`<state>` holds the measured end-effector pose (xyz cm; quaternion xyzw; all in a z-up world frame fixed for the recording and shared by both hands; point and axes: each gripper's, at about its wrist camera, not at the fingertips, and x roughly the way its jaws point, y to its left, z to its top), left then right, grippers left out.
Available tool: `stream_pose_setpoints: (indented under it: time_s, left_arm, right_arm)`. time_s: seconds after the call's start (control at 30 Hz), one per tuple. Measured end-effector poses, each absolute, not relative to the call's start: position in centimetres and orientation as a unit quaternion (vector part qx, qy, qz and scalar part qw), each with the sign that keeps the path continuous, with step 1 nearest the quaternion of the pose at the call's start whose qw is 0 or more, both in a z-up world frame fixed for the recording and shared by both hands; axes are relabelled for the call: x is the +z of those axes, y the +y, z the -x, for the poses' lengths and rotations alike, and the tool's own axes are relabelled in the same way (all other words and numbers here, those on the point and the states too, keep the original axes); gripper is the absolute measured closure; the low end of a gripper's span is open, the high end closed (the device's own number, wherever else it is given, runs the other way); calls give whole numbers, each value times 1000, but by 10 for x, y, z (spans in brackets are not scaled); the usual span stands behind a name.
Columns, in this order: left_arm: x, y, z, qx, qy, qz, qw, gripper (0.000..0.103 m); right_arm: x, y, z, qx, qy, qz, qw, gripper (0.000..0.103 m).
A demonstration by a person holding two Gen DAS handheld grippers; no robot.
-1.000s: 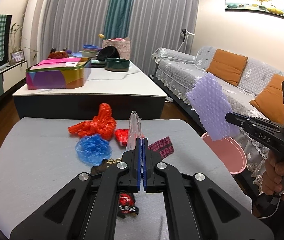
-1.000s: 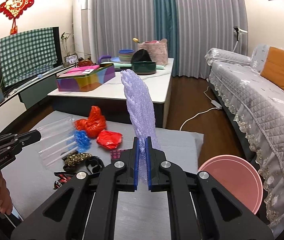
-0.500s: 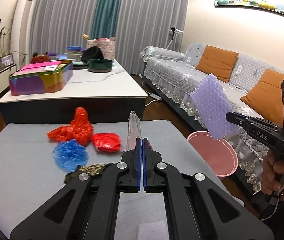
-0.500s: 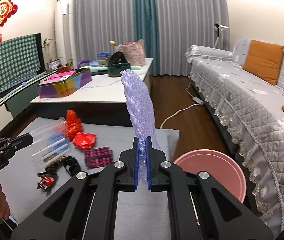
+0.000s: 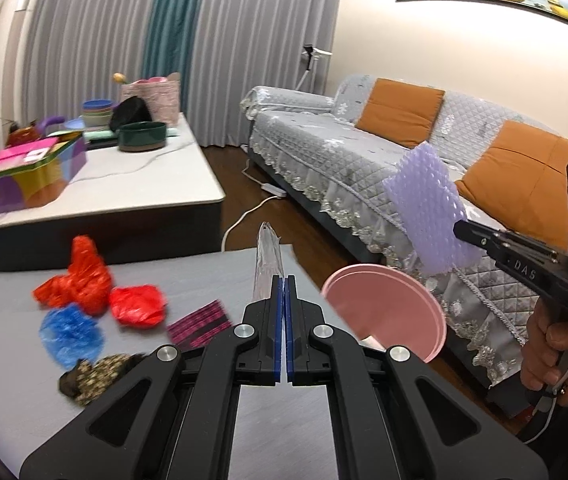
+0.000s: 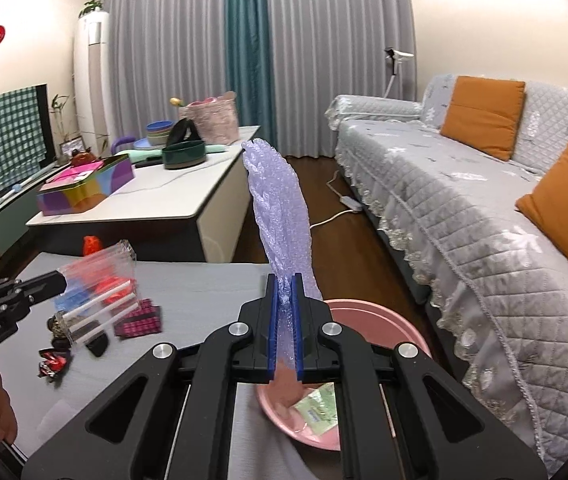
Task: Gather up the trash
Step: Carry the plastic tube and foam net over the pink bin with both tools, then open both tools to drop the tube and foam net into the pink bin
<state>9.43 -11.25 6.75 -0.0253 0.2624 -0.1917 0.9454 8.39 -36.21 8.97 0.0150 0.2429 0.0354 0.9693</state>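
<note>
My left gripper [image 5: 285, 280] is shut on a clear plastic bag [image 5: 267, 264], held above the grey table [image 5: 204, 276]; the bag also shows in the right wrist view [image 6: 98, 294]. My right gripper [image 6: 285, 280] is shut on a purple bubble-wrap sheet [image 6: 280, 216], held above the pink bin [image 6: 380, 316], which holds a green wrapper [image 6: 318, 404]. The sheet [image 5: 428, 208] and bin [image 5: 388, 304] also show in the left wrist view. Red bags [image 5: 84, 284], a blue bag [image 5: 70, 332], a pink-black wrapper [image 5: 200, 322] and a patterned wrapper [image 5: 92, 376] lie on the table.
A white coffee table [image 5: 124, 188] with a colourful tin [image 5: 24, 176] and bowls stands behind the grey table. A grey sofa [image 6: 464, 216] with orange cushions runs along the right. A power cord [image 5: 252, 208] lies on the wooden floor.
Both grippers have moved to the right toward the pink bin, each still holding its item. The right gripper now hangs over the bin's near rim.
</note>
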Motion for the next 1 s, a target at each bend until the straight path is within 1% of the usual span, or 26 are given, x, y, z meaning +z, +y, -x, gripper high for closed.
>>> stream_pose_setpoints:
  time_s: [0.17, 0.5, 1.0]
  left_arm:
    - [74, -145, -104, -213, 264, 13, 941, 102]
    - [66, -199, -136, -241, 278, 22, 930, 102]
    - [42, -250, -172, -272, 302, 6, 914, 102]
  right_arm:
    - [88, -392, -84, 19, 245, -30, 969, 96]
    - [83, -440, -96, -13, 254, -58, 965, 96]
    - [57, -454, -120, -21, 291, -66, 954, 96]
